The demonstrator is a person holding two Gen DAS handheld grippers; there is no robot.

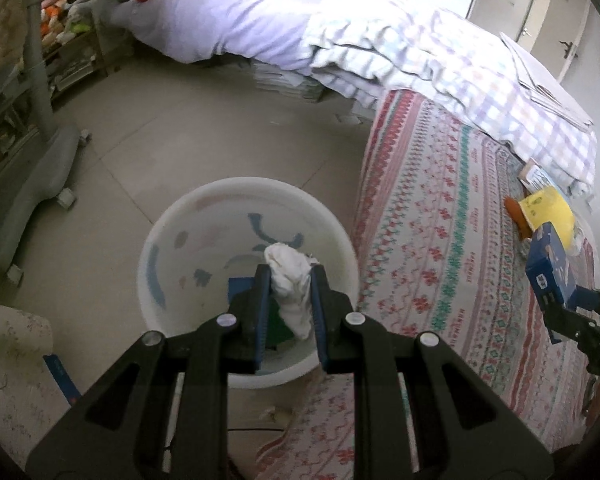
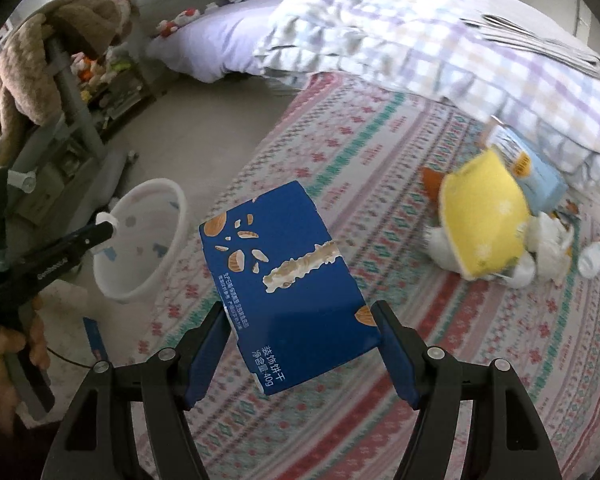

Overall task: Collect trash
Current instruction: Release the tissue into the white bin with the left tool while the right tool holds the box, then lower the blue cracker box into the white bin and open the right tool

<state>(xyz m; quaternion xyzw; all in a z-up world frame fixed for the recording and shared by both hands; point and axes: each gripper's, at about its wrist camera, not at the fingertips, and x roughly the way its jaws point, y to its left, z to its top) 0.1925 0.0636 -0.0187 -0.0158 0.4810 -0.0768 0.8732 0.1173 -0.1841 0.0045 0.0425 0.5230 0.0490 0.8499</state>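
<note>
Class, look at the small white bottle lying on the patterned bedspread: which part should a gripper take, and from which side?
Grip the small white bottle across its round body, coming from above. It lies on its side on the bedspread, apart from the yellow packet, so both flanks look open to the fingers.

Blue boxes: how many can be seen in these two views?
2 at least. One blue box is clamped in the right gripper above the bed; another blue box lies in the white basin, mostly hidden behind the left gripper.
</note>
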